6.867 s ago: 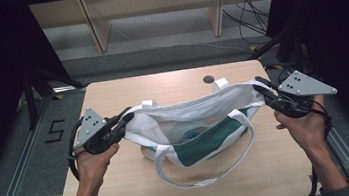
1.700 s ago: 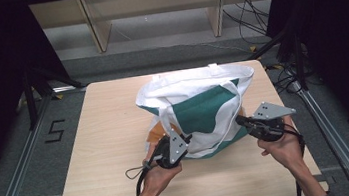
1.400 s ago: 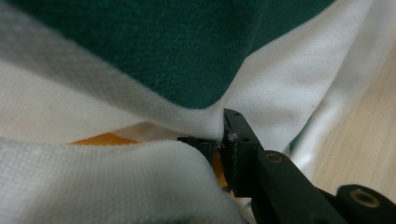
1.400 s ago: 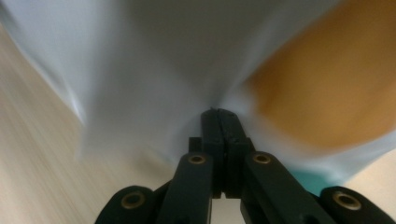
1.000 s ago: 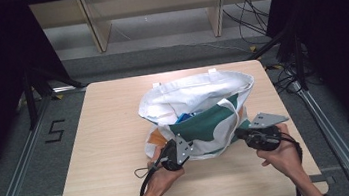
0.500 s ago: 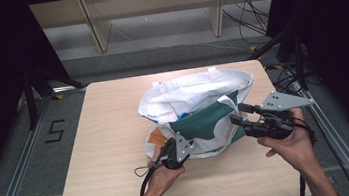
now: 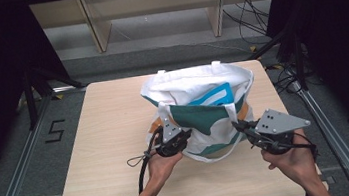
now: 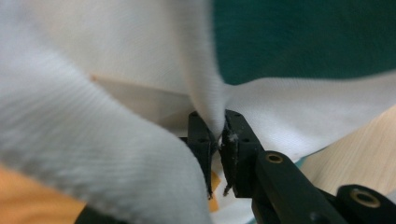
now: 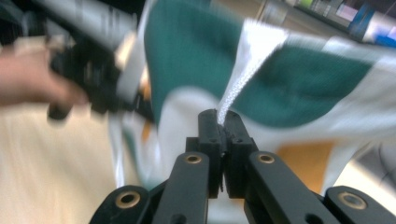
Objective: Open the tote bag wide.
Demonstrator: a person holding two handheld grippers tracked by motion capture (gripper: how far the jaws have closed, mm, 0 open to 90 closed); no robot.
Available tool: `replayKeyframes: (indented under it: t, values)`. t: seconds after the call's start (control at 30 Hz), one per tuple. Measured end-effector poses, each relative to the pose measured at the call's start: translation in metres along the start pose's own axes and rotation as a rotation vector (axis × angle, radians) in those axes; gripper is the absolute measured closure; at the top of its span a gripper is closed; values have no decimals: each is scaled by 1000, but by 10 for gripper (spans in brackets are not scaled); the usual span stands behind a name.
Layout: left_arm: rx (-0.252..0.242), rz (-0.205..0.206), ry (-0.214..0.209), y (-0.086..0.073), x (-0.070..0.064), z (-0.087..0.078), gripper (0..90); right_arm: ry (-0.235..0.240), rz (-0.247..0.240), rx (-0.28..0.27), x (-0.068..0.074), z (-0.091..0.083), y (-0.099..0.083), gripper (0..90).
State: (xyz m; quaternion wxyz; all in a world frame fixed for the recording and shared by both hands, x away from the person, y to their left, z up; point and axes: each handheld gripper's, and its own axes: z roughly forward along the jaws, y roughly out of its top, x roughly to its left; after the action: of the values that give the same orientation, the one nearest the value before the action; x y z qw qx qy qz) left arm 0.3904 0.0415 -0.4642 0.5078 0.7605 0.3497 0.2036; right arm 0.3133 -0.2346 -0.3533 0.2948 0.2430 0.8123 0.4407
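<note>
A white tote bag (image 7: pixel 196 87) with green and orange patches stands open in the middle of the wooden table (image 7: pixel 109 116), a blue item (image 7: pixel 215 94) showing inside it. My left gripper (image 7: pixel 180 137) is at the bag's near left side, shut on a fold of its white cloth (image 8: pixel 205 100). My right gripper (image 7: pixel 239 126) is at the bag's near right side, shut on the white strap (image 9: pixel 243 70), which runs up from the jaws across the green patch (image 9: pixel 187 51). The white strap loop (image 7: pixel 215 156) hangs low between the two grippers.
Metal rails (image 7: pixel 17 188) run along both sides of the table. Behind the table stands a pale wooden shelf frame (image 7: pixel 98 26), with cables (image 7: pixel 248 13) on the floor at the back right. Bare tabletop lies left of the bag and along the front edge.
The bag has been lifted from lying flat to standing with its mouth up. Both grippers came from its outer ends to its near side; the right one swung out rightward.
</note>
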Motion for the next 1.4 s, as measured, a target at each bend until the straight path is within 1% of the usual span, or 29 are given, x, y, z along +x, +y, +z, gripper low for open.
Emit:
replayKeyframes:
  t: [0.03, 0.07, 0.1, 0.13, 0.17, 0.2, 0.23, 0.3, 0.37, 0.43, 0.5, 0.53, 0.57, 0.63, 0.73, 0.77, 0.8, 0.83, 0.9, 0.93, 0.97, 1.03, 1.13, 1.17, 1.23, 1.27, 1.3, 1.33, 1.4]
  values:
    - [2, -10, -5, -1, -1, 1, 817, -2, 13, 25, 1, 6, -9, 888]
    - [2, -10, -5, -1, -1, 1, 817, -2, 13, 25, 1, 6, -9, 888]
    - [6, -3, 2, -1, -1, 2, 817, 12, 7, 66, 1, 13, -16, 888]
    - [5, -2, -1, -2, -1, 3, 817, 28, 13, 100, 1, 21, -24, 889]
    - [11, 16, 1, -4, -1, 4, 818, 25, 15, 158, 2, 43, -38, 888]
    - [19, 14, -1, -6, -1, 5, 818, 34, 23, 172, 0, 50, -42, 888]
    - [28, 36, 7, -10, 0, 6, 819, 45, 46, 190, -1, 57, -46, 888]
    - [38, 63, 8, -18, 1, 11, 825, 58, 47, 207, -3, 69, -51, 887]
    - [36, 61, 7, -21, 2, 14, 825, 60, 49, 213, -2, 72, -52, 887]
    - [45, 103, 20, -23, 2, 18, 826, 65, 33, 220, -1, 78, -53, 886]
    - [61, 112, 14, -25, 0, 19, 823, 71, 54, 234, 1, 80, -56, 885]
    - [67, 100, 5, -24, 0, 18, 820, 74, 43, 238, 1, 82, -58, 885]
    - [72, 90, 1, -23, 2, 16, 810, 78, 58, 247, 3, 84, -60, 885]
    - [71, 40, -34, -19, 4, 7, 732, 81, 60, 253, 4, 87, -63, 884]
    - [52, 55, -59, -8, 5, -20, 655, 90, 72, 246, 1, 88, -65, 885]
    - [53, 29, -84, -5, 6, -30, 609, 95, 82, 243, 0, 88, -66, 884]
    - [53, 29, -84, -5, 6, -30, 562, 103, 80, 239, -1, 90, -68, 884]
    - [25, -33, -94, 2, 8, -49, 529, 105, 84, 235, -2, 90, -69, 884]
    - [2, -62, -111, 8, 6, -62, 490, 110, 100, 244, 0, 92, -71, 883]
    - [-9, -67, -123, 11, 5, -65, 472, 109, 89, 242, 0, 92, -70, 883]
    - [-18, -78, -119, 15, 2, -67, 458, 104, 86, 240, 0, 91, -70, 883]
    - [-21, -70, -106, 19, 0, -67, 422, 105, 85, 241, 0, 91, -70, 883]
    - [-34, -108, -76, 32, -6, -58, 369, 110, 92, 246, 2, 92, -72, 879]
    - [-29, -97, -58, 34, -6, -54, 360, 114, 91, 249, 2, 92, -72, 880]
    - [-28, -99, -42, 34, -6, -51, 416, 120, 86, 248, 3, 93, -73, 879]
    - [-31, -105, -28, 34, -5, -48, 478, 126, 85, 248, 4, 94, -74, 880]
    - [-49, -134, -73, 30, -1, -42, 598, 136, 73, 247, 4, 95, -74, 882]
    - [-52, -151, -87, 28, 0, -39, 655, 133, 80, 253, 6, 95, -74, 883]
    - [-61, -142, -92, 26, 2, -36, 747, 139, 80, 261, 8, 96, -74, 884]
